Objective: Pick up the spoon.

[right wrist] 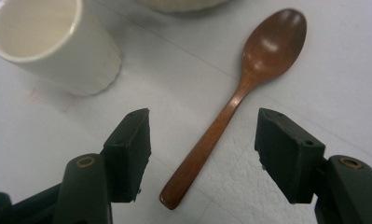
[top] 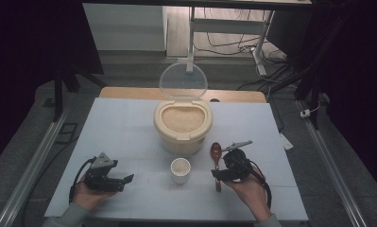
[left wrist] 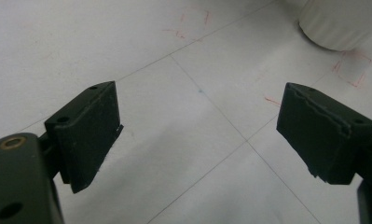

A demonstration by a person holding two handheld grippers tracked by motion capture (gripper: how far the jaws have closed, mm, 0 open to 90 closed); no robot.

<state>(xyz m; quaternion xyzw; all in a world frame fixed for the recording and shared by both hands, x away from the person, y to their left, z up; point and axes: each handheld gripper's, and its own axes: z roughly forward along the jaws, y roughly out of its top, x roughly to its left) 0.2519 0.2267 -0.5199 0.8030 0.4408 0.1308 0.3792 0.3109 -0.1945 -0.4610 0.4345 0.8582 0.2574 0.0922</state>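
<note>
Right gripper (right wrist: 202,149): fingers spread wide, straddling the handle end of one wooden spoon (right wrist: 235,107) without touching it; nothing is pinched. The spoon lies flat on the surface (top: 129,127) near its front right part, long axis running front to back, bowl toward the far edge, handle tip toward the near edge. Left gripper (left wrist: 197,135): fingers likewise spread, bare surface between them, near the front left corner. One white cup (top: 180,169) stands upright between the two grippers, just left of the spoon. One open rice container (top: 183,124) sits at centre, lid raised. No legible writing; faint red marks on the surface.
</note>
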